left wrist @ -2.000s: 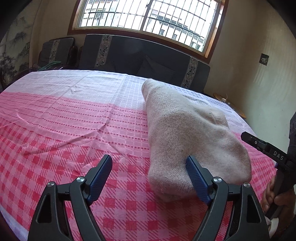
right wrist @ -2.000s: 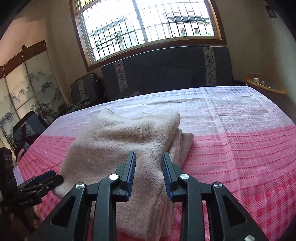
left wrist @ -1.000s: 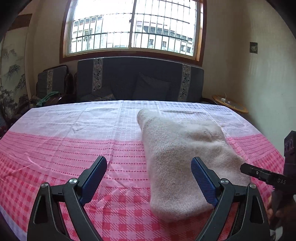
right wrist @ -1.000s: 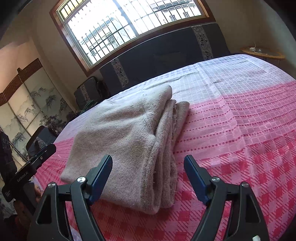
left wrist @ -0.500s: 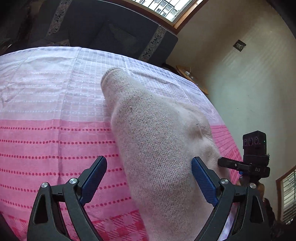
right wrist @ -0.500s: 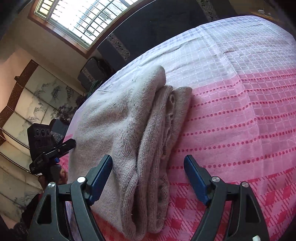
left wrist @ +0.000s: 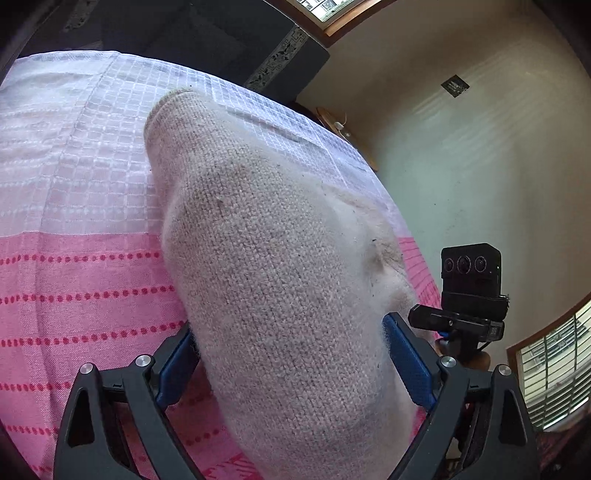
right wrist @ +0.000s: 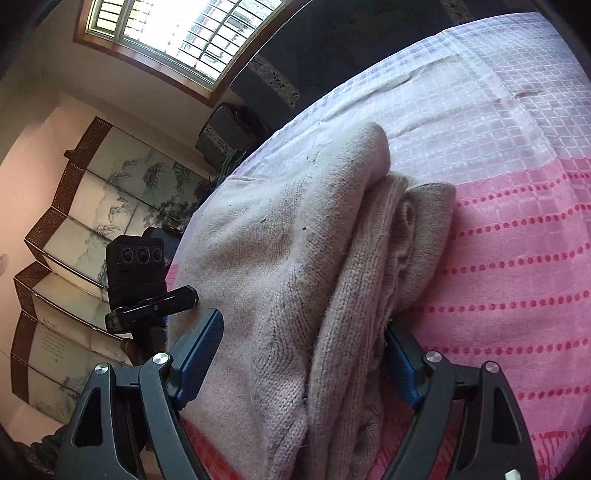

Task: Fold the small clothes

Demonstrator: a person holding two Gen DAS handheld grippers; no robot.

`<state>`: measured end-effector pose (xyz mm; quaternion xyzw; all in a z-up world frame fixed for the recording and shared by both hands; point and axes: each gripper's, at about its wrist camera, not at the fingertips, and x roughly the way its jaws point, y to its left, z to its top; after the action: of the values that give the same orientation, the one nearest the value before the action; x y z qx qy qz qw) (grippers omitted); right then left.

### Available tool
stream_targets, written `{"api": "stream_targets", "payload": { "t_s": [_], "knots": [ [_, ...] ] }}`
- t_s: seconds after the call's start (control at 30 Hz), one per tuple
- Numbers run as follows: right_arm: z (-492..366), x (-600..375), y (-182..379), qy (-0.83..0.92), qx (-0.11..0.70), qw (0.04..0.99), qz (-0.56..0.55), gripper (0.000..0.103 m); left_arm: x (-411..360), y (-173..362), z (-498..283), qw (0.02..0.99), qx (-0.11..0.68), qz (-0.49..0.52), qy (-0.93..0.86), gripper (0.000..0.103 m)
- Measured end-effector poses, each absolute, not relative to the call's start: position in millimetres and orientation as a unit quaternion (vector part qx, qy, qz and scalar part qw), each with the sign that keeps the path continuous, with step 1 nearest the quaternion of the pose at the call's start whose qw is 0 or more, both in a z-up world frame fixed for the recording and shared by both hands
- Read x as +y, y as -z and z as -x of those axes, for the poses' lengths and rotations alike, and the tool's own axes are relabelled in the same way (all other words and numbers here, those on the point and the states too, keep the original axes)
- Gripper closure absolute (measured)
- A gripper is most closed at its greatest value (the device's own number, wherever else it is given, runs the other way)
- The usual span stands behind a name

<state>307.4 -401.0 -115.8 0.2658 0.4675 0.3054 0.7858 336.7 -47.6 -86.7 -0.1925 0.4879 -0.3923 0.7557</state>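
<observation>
A folded beige knitted sweater (left wrist: pixel 280 266) lies on the pink and white checked tablecloth (left wrist: pixel 74 206). My left gripper (left wrist: pixel 291 362) is open, its blue pads on either side of the sweater's near folded end. In the right wrist view the sweater (right wrist: pixel 295 251) shows its stacked folded layers at the right side. My right gripper (right wrist: pixel 303 358) is open, its blue pads straddling the near edge of the sweater. Each view shows the other gripper with its camera, the right one (left wrist: pixel 469 295) and the left one (right wrist: pixel 144 280), at the opposite side of the sweater.
A dark sofa (left wrist: pixel 207 40) stands behind the table under a window (right wrist: pixel 177 33). A painted folding screen (right wrist: pixel 85 229) stands at the left. A small round side table (left wrist: pixel 340 125) is by the wall. The cloth extends to the left of the sweater.
Both grippers have moved forward and down onto the sweater, so their open pads now sit around its ends. The right gripper opened from shut two seconds ago. The sweater lies as before.
</observation>
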Motion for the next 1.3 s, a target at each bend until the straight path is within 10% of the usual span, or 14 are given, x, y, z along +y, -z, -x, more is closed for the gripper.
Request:
{"api": "stream_targets", "payload": {
  "t_s": [0.1, 0.17, 0.37, 1.3],
  "knots": [
    [-305.2, -391.8, 115.1, -0.299, 0.466, 0.793, -0.254, 0.028, -47.8, 87.0, -336.3, 0.755, 0.487, 0.205, 0.388, 0.011],
    [-305.6, -389.5, 118.5, -0.284, 0.478, 0.793, -0.249, 0.058, -41.5, 89.3, -330.5, 0.770, 0.487, 0.201, 0.360, 0.028],
    [-304.3, -391.5, 121.4, -0.286, 0.468, 0.787, -0.283, 0.066, -51.0, 75.6, -305.0, 0.821, 0.463, 0.149, 0.299, 0.047],
    [-222.4, -317.6, 80.9, -0.330, 0.419, 0.791, -0.298, 0.069, 5.7, 16.6, -166.1, 0.897, 0.410, 0.031, 0.161, 0.049]
  ]
}}
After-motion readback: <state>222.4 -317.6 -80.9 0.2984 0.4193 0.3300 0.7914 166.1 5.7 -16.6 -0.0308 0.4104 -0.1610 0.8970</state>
